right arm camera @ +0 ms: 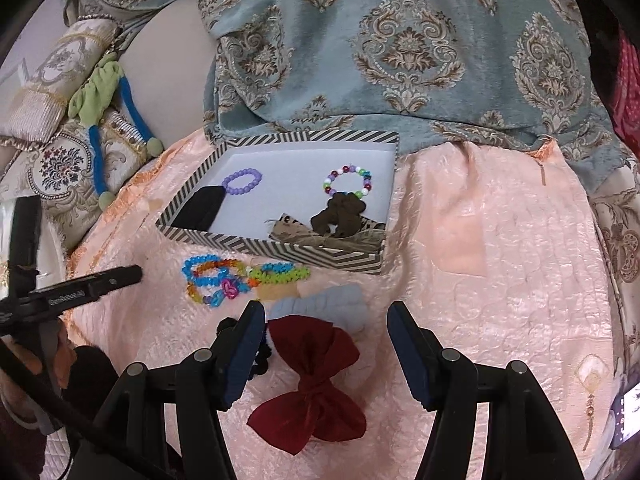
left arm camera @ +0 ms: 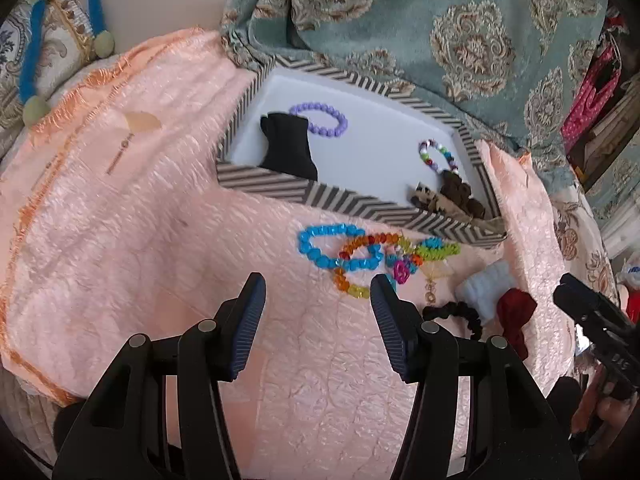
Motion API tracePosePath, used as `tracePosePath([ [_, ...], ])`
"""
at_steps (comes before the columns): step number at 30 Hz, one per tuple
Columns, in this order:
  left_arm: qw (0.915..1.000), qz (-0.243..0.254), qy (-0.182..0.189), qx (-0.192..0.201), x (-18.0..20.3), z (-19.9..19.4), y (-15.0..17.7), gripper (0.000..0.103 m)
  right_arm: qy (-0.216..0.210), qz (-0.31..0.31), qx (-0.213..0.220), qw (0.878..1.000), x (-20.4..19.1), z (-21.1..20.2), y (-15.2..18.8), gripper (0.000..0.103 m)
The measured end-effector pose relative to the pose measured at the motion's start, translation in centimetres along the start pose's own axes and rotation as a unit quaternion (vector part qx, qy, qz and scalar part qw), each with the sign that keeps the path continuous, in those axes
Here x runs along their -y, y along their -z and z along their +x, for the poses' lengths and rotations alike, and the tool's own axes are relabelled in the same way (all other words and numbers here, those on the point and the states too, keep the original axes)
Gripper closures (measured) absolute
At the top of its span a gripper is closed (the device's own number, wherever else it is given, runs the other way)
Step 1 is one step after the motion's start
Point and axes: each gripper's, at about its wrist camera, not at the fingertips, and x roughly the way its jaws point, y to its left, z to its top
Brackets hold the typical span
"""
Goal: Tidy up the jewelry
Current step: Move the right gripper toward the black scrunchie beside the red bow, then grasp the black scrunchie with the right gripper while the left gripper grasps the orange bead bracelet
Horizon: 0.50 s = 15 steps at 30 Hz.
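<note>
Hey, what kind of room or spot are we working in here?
Probably a home bedroom or sitting area: a soft surface under a peach quilted cover, a teal damask cushion behind it, and a striped jewelry box resting on the cover. Both grippers are open.

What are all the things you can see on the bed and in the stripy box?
striped box: one, black and white, on the peach cover
purple bracelet: one, in the box, far left
mixed-colour bead bracelet: one, in the box, far right
black cloth: one, in the box, near left
brown scrunchie: one, in the box, near right
bright bead bracelets: a tangled pile, blue, orange and green, in front of the box
red bow: one, nearest the right hand-held gripper
pale blue band: one, behind the bow
black scrunchie: one, left of the bow
left hand-held gripper: open, empty
right hand-held gripper: open, over the bow
</note>
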Motion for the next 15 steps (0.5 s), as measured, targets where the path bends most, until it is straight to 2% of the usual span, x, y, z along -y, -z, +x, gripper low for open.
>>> tracePosePath([
  [3, 1.0, -0.002, -0.006, -0.008, 0.2, 1.2, 0.2, 0.049, -0.013, -0.003, -0.001, 1.0, -0.3, 0.1, 0.2, 0.042],
  [7, 0.9997, -0.003, -0.009, -0.022, 0.7, 3.1, 0.0, 0.049, -0.056, -0.019, -0.016, 0.998, -1.5, 0.4, 0.7, 0.043],
  [10, 0.9993, -0.012, -0.01, -0.035, 0.8, 4.4, 0.0, 0.049, -0.089, -0.038, -0.038, 0.995, -3.0, 1.3, 1.5, 0.053],
  [15, 0.9986, -0.021, -0.016, -0.045, 1.0, 5.9, 0.0, 0.049, -0.075, -0.06, -0.078, 0.992, -4.7, 4.0, 3.0, 0.053],
])
